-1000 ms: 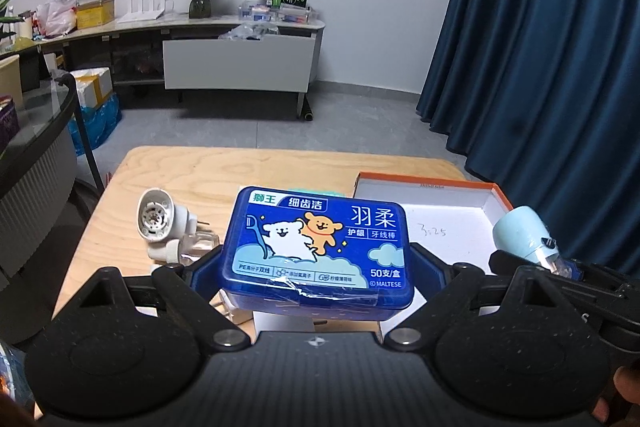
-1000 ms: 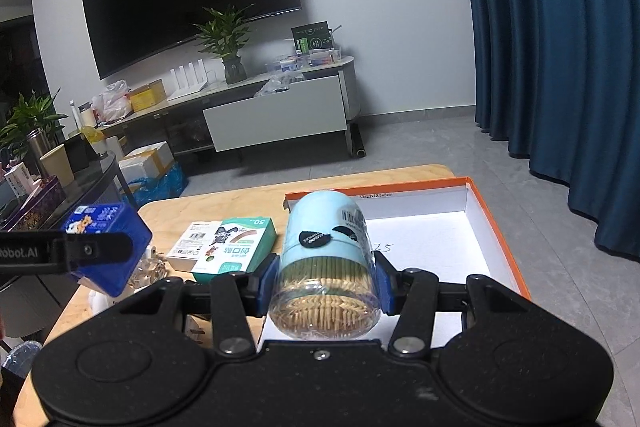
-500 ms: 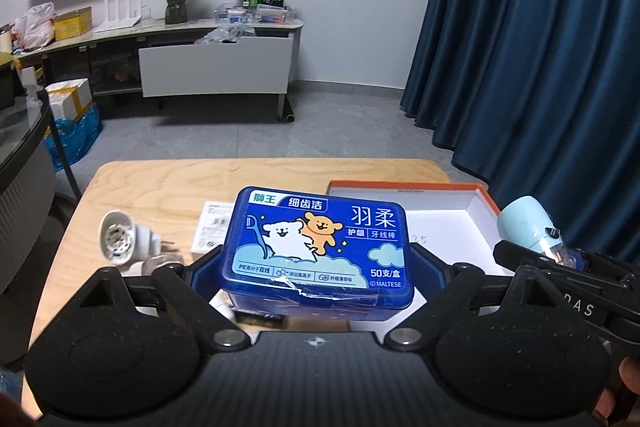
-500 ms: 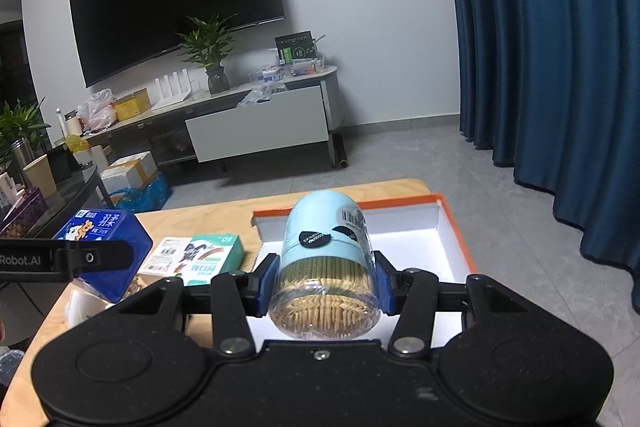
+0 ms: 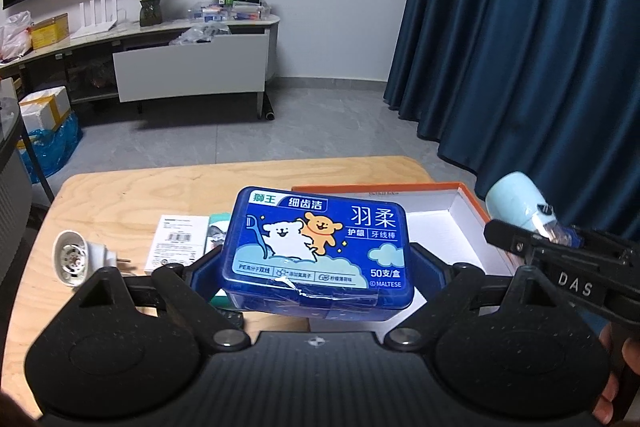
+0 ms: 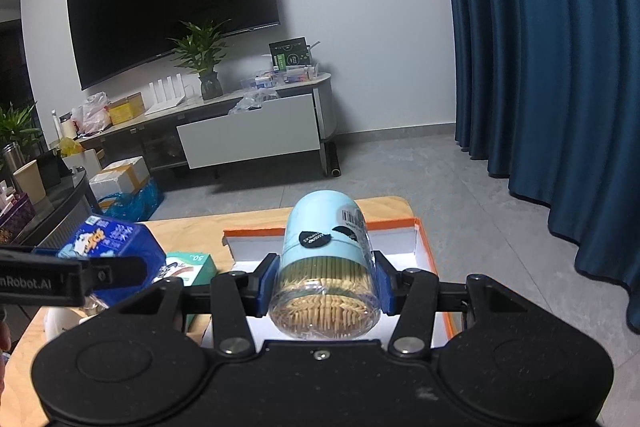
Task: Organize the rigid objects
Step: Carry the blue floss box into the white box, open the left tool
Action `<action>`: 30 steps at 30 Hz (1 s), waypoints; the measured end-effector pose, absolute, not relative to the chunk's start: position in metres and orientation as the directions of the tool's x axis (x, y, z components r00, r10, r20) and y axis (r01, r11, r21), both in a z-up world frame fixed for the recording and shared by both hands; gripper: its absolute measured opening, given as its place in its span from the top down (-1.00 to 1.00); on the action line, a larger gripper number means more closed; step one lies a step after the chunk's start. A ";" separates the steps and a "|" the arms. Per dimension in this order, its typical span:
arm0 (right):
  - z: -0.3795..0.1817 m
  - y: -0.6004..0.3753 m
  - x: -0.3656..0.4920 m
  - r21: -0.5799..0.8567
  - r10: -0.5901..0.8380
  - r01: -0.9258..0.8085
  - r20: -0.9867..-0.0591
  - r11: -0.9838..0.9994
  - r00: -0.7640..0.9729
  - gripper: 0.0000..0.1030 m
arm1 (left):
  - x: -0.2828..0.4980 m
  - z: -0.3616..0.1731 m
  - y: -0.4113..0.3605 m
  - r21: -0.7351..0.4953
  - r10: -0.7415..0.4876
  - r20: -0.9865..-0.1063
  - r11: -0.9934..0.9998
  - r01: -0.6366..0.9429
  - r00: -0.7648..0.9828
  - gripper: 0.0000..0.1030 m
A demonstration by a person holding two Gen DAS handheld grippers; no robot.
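My left gripper (image 5: 318,263) is shut on a blue dental-floss box (image 5: 320,247) with cartoon bears, held above the wooden table (image 5: 132,195). An orange-rimmed white tray box (image 5: 460,223) lies open on the table's right side, just beyond and right of that box. My right gripper (image 6: 326,285) is shut on a toothpick jar (image 6: 326,267) with a light-blue cap, held lying along the fingers over the tray (image 6: 424,243). In the left wrist view the jar (image 5: 516,203) shows at the right edge; in the right wrist view the floss box (image 6: 116,243) shows at the left.
On the table's left lie a white plug-in device (image 5: 76,259), a white carton (image 5: 176,239) and a green-and-white carton (image 6: 192,267). Beyond the table are grey floor, a TV cabinet (image 5: 192,67) and a dark blue curtain (image 5: 520,47) on the right.
Both grippers have shifted rightward with their loads: the tray now sits closer to centre in both views and the white plug-in device has slid toward the left edge. Grips unchanged.
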State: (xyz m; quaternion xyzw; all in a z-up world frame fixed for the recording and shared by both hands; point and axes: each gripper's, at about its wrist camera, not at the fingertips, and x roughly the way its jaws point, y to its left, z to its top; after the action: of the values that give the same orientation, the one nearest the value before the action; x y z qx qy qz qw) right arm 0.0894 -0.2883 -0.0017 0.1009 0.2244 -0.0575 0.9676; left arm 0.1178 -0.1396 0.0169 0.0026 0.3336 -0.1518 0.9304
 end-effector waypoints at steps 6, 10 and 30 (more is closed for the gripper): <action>-0.009 -0.298 0.096 0.195 -0.055 0.160 -0.456 0.968 0.888 -0.15 | 0.126 0.011 -0.148 -0.090 -0.284 -0.636 0.951 0.297 0.718 -0.83; -0.010 -0.301 0.102 0.187 -0.054 0.158 -0.465 0.970 0.884 -0.15 | 0.132 0.007 -0.155 -0.097 -0.297 -0.642 0.946 0.310 0.707 -0.83; -0.026 -0.323 0.165 0.114 -0.101 0.191 -0.537 0.975 0.837 0.59 | 0.173 -0.017 -0.187 -0.092 -0.298 -0.682 0.941 0.325 0.668 -0.83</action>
State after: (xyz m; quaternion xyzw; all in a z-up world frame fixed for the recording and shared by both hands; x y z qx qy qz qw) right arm 0.1655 -0.3232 -0.0259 0.0814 0.2748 -0.0764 0.9550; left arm 0.1729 -0.1875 -0.0173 0.0187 0.3699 -0.1706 0.9131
